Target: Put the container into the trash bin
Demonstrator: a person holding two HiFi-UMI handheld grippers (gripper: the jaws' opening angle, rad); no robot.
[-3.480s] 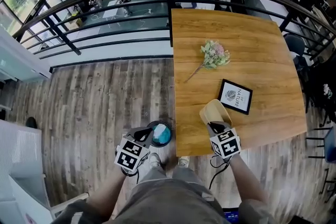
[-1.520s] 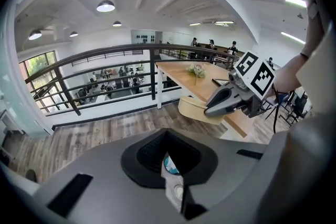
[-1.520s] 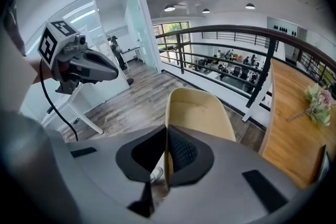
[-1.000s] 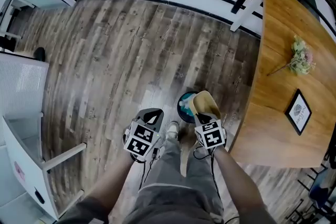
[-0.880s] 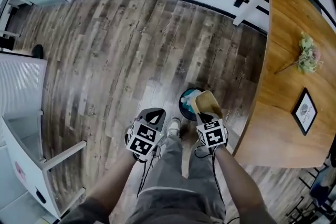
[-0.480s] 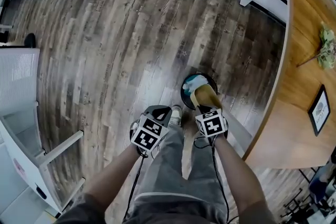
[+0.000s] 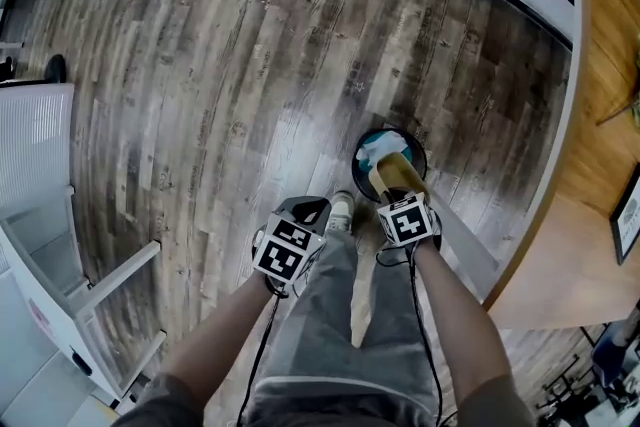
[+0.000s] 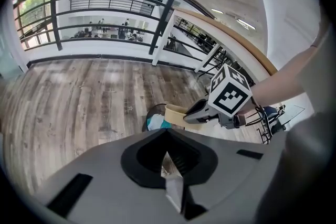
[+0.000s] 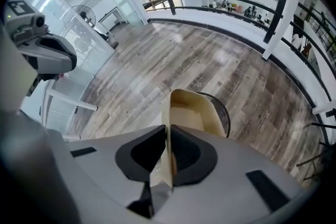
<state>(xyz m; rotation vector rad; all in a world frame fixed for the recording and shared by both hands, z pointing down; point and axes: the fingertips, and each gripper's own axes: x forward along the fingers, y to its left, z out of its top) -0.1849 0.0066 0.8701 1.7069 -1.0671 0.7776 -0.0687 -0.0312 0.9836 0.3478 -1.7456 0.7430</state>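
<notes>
A beige paper container [image 7: 398, 174] hangs tilted over the mouth of a round black mesh trash bin [image 7: 362, 151] on the plank floor. My right gripper [image 7: 394, 194] is shut on the container's side wall. In the right gripper view the container [image 9: 192, 112] reaches out from the gripper [image 9: 167, 145], with the bin's rim [image 9: 224, 114] just behind it. Blue and white rubbish lies in the bin [image 8: 149, 124]. My left gripper [image 7: 306, 211] hovers left of the bin, shut and empty [image 8: 170, 169]. From the left gripper view the right gripper [image 8: 201, 111] and container [image 8: 175, 112] show above the bin.
A wooden table [image 7: 598, 215] with a framed picture [image 7: 630, 214] stands to the right of the bin. White furniture [image 7: 58, 255] fills the left edge. The person's shoes [image 7: 341, 211] stand right by the bin. A black railing [image 8: 105, 18] borders the far floor.
Both grippers have sunk toward the floor. The container, held above the bin's near edge a second ago, now hangs lower over the bin's mouth. The left gripper stayed beside it.
</notes>
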